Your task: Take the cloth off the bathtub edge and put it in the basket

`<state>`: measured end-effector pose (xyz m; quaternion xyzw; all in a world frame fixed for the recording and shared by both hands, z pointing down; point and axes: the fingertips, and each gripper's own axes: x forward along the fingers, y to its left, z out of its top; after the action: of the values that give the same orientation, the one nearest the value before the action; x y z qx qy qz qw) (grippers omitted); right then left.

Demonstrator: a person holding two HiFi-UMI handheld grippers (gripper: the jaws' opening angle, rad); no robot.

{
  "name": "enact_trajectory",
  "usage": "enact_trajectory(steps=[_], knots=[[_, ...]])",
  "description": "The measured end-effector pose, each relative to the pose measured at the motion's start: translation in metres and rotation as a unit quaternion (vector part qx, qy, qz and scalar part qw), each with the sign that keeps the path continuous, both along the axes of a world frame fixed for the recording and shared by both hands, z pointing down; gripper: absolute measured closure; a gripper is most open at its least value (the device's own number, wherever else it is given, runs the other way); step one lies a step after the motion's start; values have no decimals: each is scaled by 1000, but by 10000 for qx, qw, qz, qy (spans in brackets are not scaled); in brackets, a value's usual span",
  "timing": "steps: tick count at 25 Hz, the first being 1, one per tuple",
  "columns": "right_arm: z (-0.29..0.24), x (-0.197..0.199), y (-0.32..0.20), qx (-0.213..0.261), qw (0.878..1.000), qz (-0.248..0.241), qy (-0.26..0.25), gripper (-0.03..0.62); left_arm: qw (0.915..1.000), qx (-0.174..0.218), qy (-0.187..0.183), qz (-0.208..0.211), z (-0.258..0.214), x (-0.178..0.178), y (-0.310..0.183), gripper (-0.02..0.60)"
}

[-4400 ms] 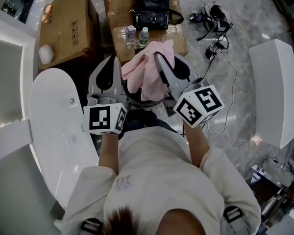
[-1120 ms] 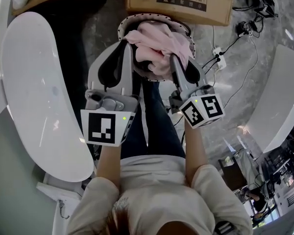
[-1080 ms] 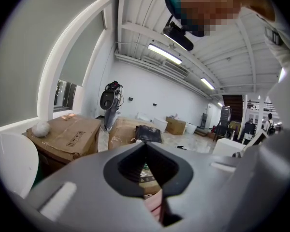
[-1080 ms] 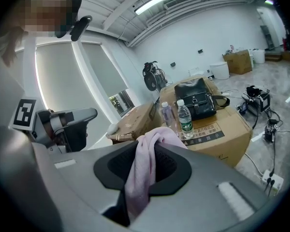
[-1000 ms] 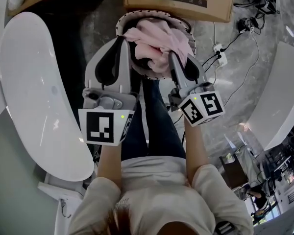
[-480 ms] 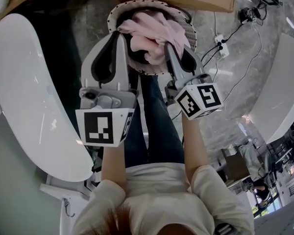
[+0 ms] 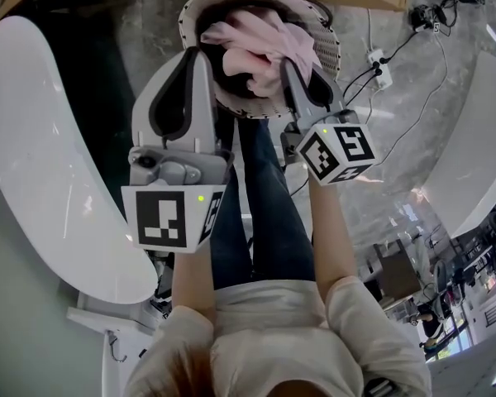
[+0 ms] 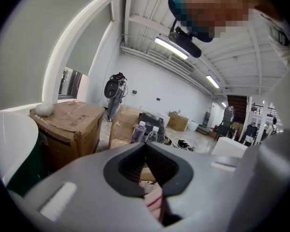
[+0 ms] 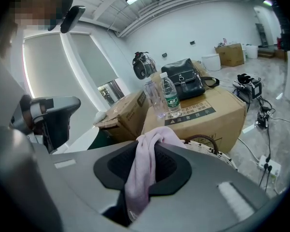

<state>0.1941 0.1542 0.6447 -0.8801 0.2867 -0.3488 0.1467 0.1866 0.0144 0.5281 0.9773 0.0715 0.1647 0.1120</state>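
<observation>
I count one pink cloth (image 7: 260, 44), one round woven basket (image 7: 332, 48) and one white bathtub (image 7: 50, 139). I hold two tongs, one in each hand. Behind the basket stands one cardboard box (image 9: 203, 115) carrying two plastic bottles (image 9: 170, 96) and one black handbag (image 9: 183, 83). A second cardboard box (image 9: 123, 111) sits to its left.

My right tongs (image 7: 288, 66) are clenched on the cloth. In the right gripper view the pink fabric runs down between the two jaws from the tips toward the base, pinched tight, with a fold spilling over the tips. The rest of the cloth is bunched over the basket's opening. I cannot tell whether it touches the basket's bottom.

My left tongs (image 7: 195, 52) are closed, the tips meeting. They sit just beside the cloth's left edge, at the basket's near rim. In the left gripper view a sliver of pink shows through the slot below the tips, under a strip of basket weave. I cannot tell whether that fabric touches these jaws.

The cloth is off the bathtub, whose edge lies well apart to my left.
</observation>
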Motion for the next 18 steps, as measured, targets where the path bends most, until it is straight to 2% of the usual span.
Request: enact_trajectory(steps=[10, 18], knots=[[51, -1, 1, -369, 9993, 62, -75, 533, 9998, 23, -126, 117, 16, -5, 1, 572], [108, -9, 3, -757, 9961, -2, -449, 531, 9998, -5, -168, 98, 20, -8, 0, 572]])
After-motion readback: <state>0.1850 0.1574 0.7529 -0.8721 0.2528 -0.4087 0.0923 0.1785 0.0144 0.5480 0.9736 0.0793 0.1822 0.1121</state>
